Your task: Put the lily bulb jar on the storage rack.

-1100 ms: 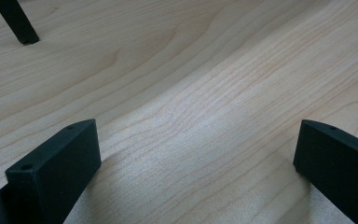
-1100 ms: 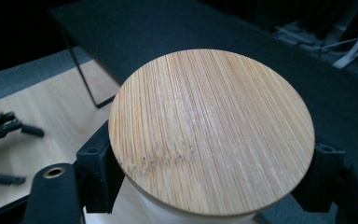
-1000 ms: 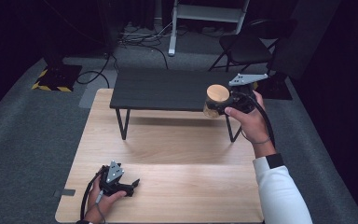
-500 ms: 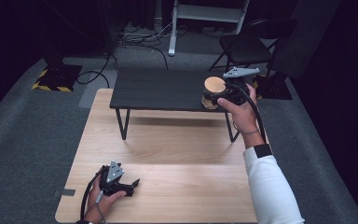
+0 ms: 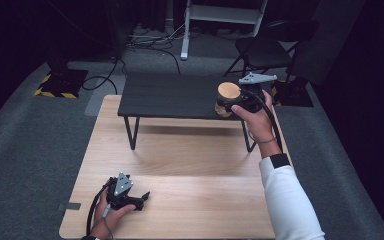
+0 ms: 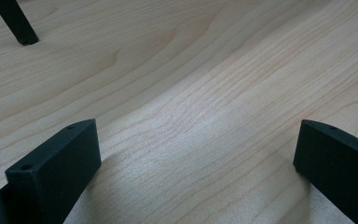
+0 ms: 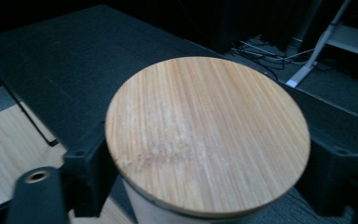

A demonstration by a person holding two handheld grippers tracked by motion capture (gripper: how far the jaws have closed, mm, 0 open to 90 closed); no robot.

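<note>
right gripper point(image 5: 230, 101): jaws clamped on the sides of a white round canister with a bamboo lid point(image 7: 207, 135) — held above the near right edge of the small black raised table point(image 5: 170, 95).
canister axis: upright, lid facing up — likely kept level for setting down.
left gripper point(image 5: 130, 196): resting on the light wooden tabletop point(image 6: 191, 93), jaws wide, holding nothing.
</note>
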